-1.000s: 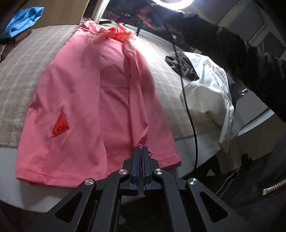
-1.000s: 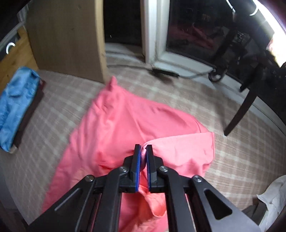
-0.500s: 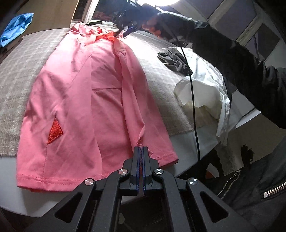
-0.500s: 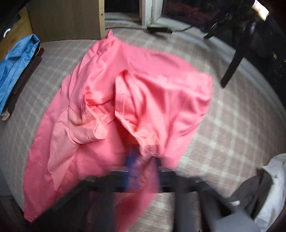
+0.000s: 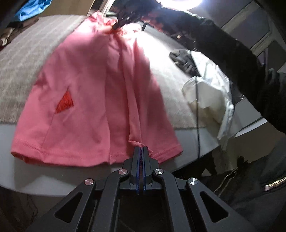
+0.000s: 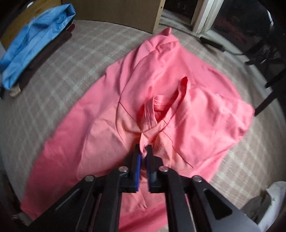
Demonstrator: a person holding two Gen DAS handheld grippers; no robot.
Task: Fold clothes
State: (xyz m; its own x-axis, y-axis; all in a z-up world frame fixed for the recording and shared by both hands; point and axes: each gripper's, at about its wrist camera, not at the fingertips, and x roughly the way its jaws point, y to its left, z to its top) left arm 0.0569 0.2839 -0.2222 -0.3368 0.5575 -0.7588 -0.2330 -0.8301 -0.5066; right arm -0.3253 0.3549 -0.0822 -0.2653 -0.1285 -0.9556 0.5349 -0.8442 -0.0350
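A pink shirt (image 5: 93, 92) with a red triangle patch lies lengthwise on a checked cloth over the table. My left gripper (image 5: 141, 149) is shut on its bottom hem, near the table's front edge. In the right wrist view the same pink shirt (image 6: 110, 110) is bunched at the collar, and my right gripper (image 6: 143, 149) is shut on a pinch of fabric by the neckline. That right gripper (image 5: 118, 26) shows at the shirt's far end in the left wrist view. The shirt is stretched between the two grippers.
A white garment (image 5: 207, 92) and a dark one (image 5: 184, 60) lie at the table's right edge, with a black cable (image 5: 197, 125) beside them. A folded blue garment (image 6: 34, 41) on a dark one sits at the far left. A wooden panel (image 6: 114, 12) stands behind.
The right gripper has drawn the collar end toward the far side, pulling the shirt tauter and straighter. The left gripper keeps its hold on the hem and has lifted slightly.
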